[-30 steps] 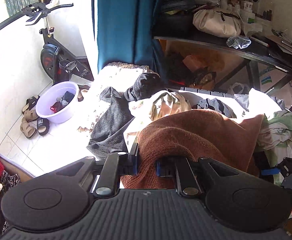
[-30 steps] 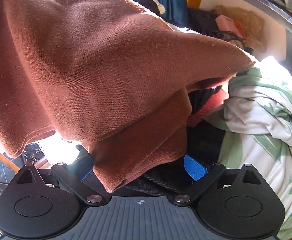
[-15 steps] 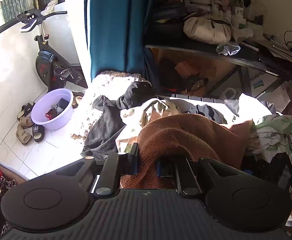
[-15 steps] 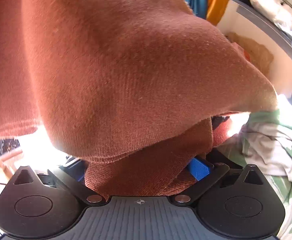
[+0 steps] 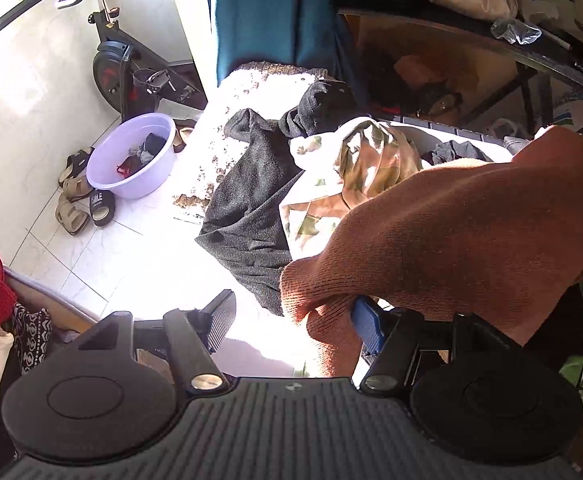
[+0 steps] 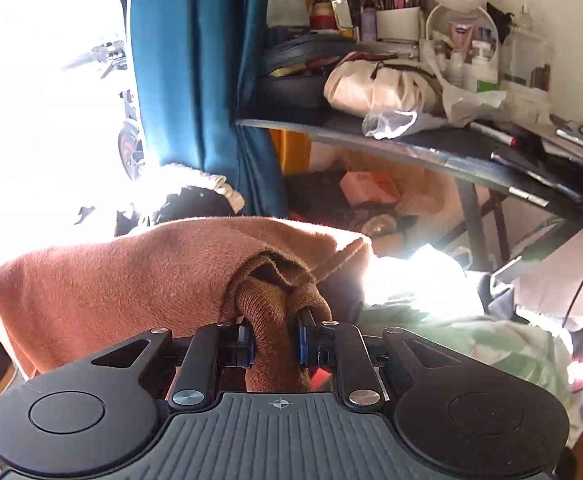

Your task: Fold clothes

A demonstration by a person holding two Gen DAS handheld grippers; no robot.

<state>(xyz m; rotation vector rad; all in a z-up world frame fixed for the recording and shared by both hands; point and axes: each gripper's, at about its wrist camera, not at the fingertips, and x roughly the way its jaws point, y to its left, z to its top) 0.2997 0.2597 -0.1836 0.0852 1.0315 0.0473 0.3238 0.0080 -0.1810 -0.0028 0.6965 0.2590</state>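
Right wrist: right gripper (image 6: 274, 344) jaws just closed, clamped on a bunched ribbed hem of the rust-brown knit sweater (image 6: 131, 280), which drapes sideways toward the left gripper (image 5: 291, 320), whose jaws just opened and stand apart, sweater edge lying over the blue right pad (image 5: 365, 326), clothes pile (image 5: 259, 184) beyond.

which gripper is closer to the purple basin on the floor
Left. The left gripper hangs open with the purple basin on the tiles just beyond its left finger. The right gripper, shut on the brown sweater, faces the desk; no basin in its view.
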